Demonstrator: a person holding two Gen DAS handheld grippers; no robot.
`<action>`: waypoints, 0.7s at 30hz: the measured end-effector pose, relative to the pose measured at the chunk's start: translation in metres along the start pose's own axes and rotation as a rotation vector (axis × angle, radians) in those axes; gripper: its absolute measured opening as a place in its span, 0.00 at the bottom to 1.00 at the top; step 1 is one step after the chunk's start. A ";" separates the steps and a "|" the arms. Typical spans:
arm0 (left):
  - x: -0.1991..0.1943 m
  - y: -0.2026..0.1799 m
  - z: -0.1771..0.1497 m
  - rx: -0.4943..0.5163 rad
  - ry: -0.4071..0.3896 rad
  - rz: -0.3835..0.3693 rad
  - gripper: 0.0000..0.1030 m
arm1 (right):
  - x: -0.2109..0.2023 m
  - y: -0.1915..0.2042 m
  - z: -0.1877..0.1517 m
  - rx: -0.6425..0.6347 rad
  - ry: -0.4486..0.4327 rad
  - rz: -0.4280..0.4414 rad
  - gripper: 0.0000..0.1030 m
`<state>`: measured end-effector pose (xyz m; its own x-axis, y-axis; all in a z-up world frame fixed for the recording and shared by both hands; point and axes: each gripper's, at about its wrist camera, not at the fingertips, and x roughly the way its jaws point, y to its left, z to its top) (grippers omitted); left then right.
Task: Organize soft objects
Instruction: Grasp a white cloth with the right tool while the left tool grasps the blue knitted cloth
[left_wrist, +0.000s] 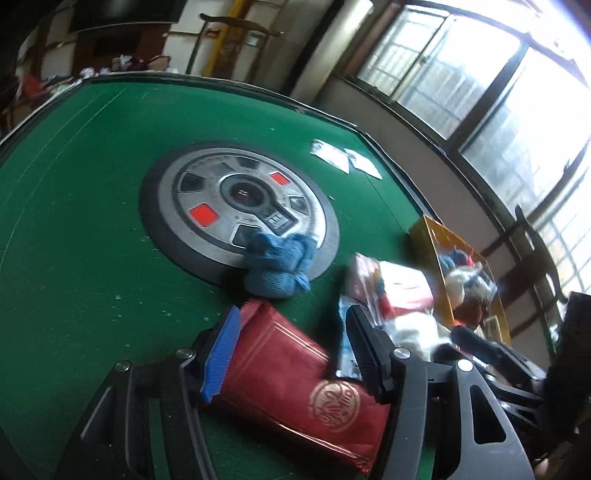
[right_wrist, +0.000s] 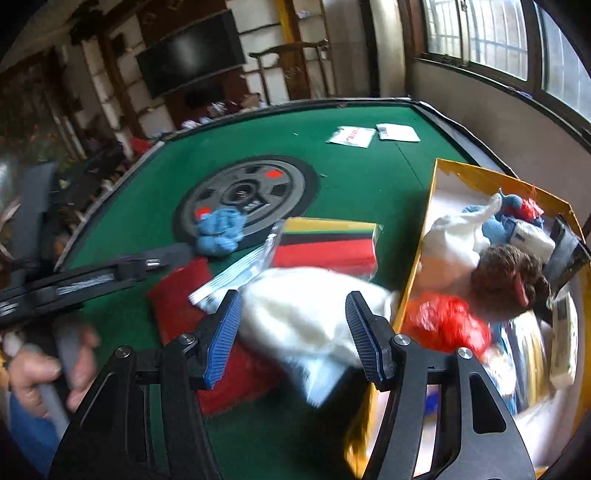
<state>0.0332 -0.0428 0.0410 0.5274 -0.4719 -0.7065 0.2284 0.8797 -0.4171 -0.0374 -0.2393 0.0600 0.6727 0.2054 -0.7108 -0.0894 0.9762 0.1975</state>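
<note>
While the left gripper (left_wrist: 295, 354) clamps the red pouch (left_wrist: 295, 387), the right gripper (right_wrist: 291, 339) grasps white plush (right_wrist: 303, 317)

Knit bundle (left_wrist: 277, 264) left of box (right_wrist: 436, 206)

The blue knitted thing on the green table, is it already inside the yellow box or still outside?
Outside. The blue knitted thing lies on the round centre panel of the table, well apart from the yellow box.
</note>
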 end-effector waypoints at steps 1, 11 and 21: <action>0.000 0.002 0.001 -0.008 0.001 -0.003 0.58 | 0.004 0.002 0.003 0.000 0.005 -0.019 0.57; 0.000 0.003 0.002 -0.013 -0.003 0.000 0.58 | 0.047 0.001 0.005 0.061 0.095 -0.037 0.15; 0.004 -0.009 -0.001 0.040 0.016 -0.039 0.58 | -0.002 -0.003 -0.001 0.120 -0.151 0.175 0.13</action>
<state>0.0321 -0.0524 0.0413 0.5045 -0.5063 -0.6993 0.2812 0.8622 -0.4214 -0.0394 -0.2424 0.0606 0.7573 0.3493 -0.5518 -0.1323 0.9095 0.3941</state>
